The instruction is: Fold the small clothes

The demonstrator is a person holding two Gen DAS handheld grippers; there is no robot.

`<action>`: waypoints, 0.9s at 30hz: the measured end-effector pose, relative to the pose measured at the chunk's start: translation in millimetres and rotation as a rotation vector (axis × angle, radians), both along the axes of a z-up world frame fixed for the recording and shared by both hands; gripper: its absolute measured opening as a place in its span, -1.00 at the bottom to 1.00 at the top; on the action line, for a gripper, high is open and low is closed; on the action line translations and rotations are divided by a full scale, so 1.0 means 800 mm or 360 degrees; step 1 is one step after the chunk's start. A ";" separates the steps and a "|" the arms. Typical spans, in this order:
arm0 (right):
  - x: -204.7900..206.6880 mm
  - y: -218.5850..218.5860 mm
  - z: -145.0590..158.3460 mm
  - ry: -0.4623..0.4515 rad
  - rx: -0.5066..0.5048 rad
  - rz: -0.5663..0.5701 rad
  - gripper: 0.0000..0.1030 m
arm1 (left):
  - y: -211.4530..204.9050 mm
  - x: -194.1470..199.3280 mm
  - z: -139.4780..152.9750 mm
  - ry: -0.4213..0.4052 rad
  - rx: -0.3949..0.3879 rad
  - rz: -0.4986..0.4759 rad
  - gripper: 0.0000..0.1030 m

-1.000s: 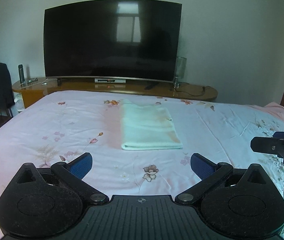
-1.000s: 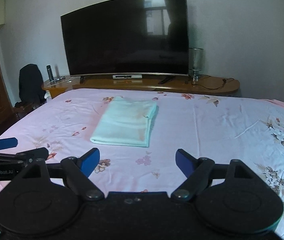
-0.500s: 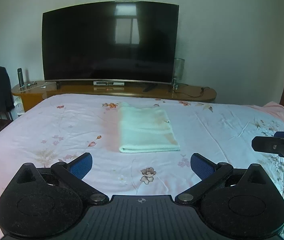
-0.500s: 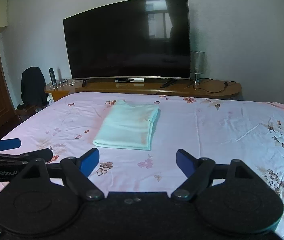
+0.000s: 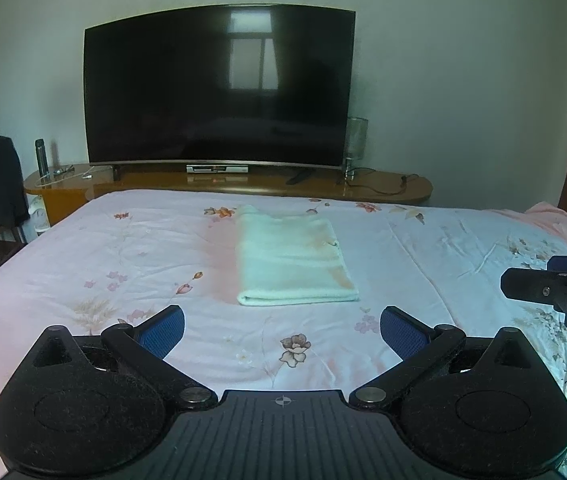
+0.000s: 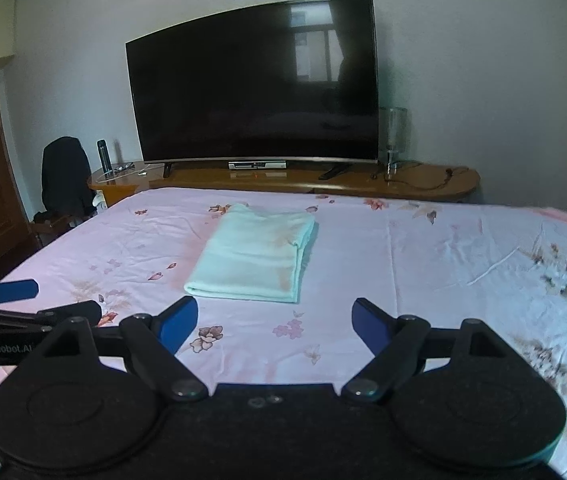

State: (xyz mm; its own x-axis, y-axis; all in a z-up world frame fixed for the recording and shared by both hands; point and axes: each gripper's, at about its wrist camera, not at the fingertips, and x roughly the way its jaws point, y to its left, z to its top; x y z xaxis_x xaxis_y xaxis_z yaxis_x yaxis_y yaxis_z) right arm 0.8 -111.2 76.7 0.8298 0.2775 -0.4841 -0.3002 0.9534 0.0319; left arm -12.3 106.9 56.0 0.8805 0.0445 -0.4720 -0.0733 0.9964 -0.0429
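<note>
Folded pale-green cloth (image 5: 293, 262) lies flat on the floral bed sheet (image 5: 123, 248), mid-bed, toward the far edge below the TV (image 5: 219, 88); no tongs touching it. Left tongs (image 5: 281, 326) spread wide, nothing between the blue pads (image 5: 163, 330); hovering over the sheet just short of the cloth's near fold. Right tongs (image 6: 275, 320) likewise wide apart and empty; cloth sits ahead and slightly left of them. Wooden TV stand (image 6: 423, 180) behind the bed.
</note>
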 end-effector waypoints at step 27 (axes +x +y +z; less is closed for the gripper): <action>0.005 -0.007 0.001 -0.0003 0.0017 -0.0013 0.64 | 0.000 0.007 0.006 -0.0025 0.0010 -0.0015 1.00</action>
State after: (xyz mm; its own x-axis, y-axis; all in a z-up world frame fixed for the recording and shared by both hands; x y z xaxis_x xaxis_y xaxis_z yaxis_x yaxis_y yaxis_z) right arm 5.1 -116.6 77.6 0.8329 0.2758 -0.4799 -0.2925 0.9554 0.0414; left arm -6.7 107.3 60.8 0.8881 0.0392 -0.4579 -0.0635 0.9973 -0.0378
